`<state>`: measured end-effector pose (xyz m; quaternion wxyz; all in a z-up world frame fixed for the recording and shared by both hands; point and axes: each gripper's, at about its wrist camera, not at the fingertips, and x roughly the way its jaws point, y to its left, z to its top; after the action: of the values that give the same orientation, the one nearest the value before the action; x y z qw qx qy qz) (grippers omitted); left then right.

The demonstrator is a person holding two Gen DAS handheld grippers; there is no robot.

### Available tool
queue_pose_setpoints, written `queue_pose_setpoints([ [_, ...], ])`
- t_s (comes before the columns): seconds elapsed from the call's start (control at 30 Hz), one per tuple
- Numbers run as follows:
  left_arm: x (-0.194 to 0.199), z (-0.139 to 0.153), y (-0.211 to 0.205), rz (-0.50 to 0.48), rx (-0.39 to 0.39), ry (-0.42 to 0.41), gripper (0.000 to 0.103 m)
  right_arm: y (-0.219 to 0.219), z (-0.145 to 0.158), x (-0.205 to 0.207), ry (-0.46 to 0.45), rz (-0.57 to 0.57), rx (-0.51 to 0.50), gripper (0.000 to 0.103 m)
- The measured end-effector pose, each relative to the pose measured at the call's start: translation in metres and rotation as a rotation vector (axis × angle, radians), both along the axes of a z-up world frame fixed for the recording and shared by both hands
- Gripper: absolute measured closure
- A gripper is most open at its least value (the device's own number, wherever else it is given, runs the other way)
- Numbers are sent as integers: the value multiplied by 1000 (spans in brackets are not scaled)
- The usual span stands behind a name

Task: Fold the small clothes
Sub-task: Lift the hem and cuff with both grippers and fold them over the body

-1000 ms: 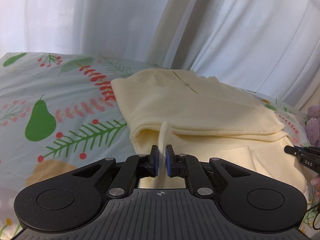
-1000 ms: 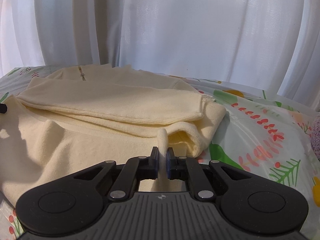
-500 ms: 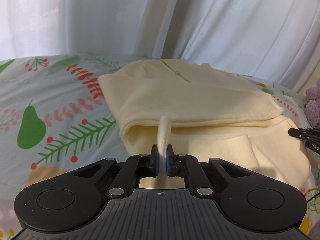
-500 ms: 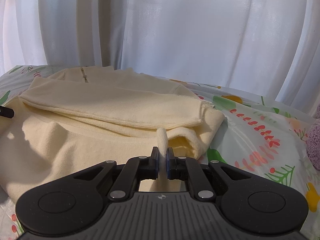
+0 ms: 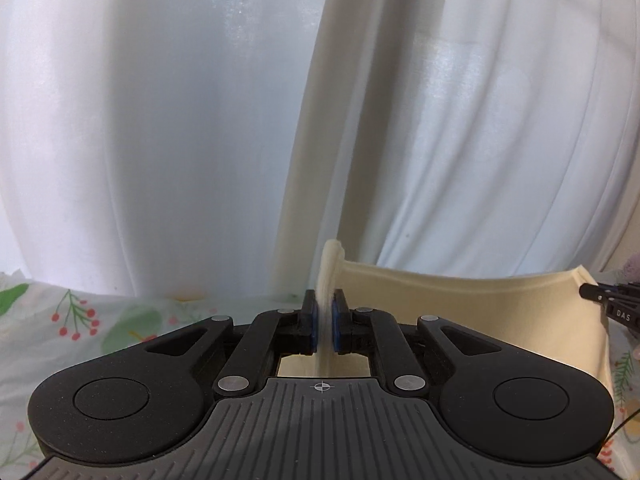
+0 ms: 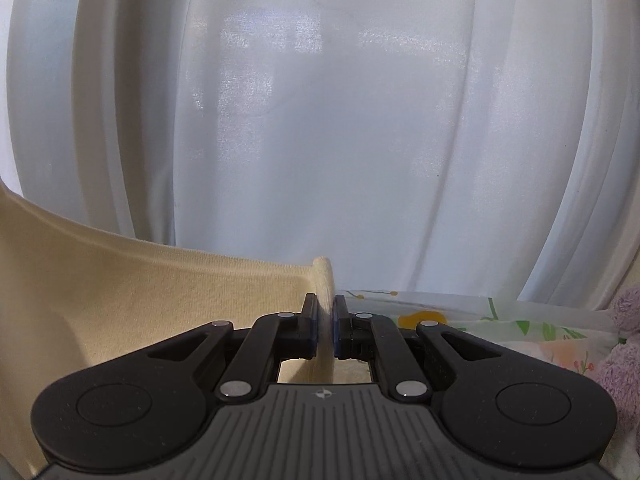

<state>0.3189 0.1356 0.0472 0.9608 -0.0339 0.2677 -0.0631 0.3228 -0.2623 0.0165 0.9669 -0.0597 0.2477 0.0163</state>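
A pale yellow garment (image 5: pixel 460 304) hangs stretched between both grippers, lifted off the bed. My left gripper (image 5: pixel 325 312) is shut on its left corner, a tuft of cloth sticking up between the pads. My right gripper (image 6: pixel 325 316) is shut on the opposite corner, with the garment (image 6: pixel 140 296) spreading away to the left as a taut sheet. In the left wrist view the tip of the right gripper (image 5: pixel 608 300) shows at the far right edge of the cloth. The rest of the garment below the raised edge is hidden.
White curtains (image 5: pixel 160 120) fill the background close behind the bed. The floral bedsheet (image 5: pixel 80 328) lies below at the left, and the same bedsheet (image 6: pixel 500 328) shows at the right. A purple plush toy (image 6: pixel 624 344) sits at the far right.
Both grippers rose and moved forward, lifting the garment's near edge off the bed. The folded garment that lay in full view is now hidden behind the raised cloth.
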Motion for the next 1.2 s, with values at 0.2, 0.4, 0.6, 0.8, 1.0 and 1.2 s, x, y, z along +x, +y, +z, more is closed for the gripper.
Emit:
queue_pose_setpoints([
  [0.2, 47, -14, -5, 48, -21, 35, 94, 8, -11, 44, 15, -49, -23, 97],
  [0.4, 66, -23, -6, 87, -18, 43, 94, 10, -13, 67, 16, -67, -22, 97],
  [0.6, 80, -42, -8, 127, -17, 77, 94, 13, -26, 84, 54, -86, -11, 97],
  [0.8, 97, -67, -9, 165, -31, 136, 94, 15, -47, 93, 87, -101, -25, 97],
  [1.0, 102, -84, -9, 190, -34, 175, 94, 13, -65, 95, 122, -113, -38, 97],
  [1.2, 100, -97, -4, 219, -13, 188, 93, 17, -81, 105, 149, -113, -54, 97],
])
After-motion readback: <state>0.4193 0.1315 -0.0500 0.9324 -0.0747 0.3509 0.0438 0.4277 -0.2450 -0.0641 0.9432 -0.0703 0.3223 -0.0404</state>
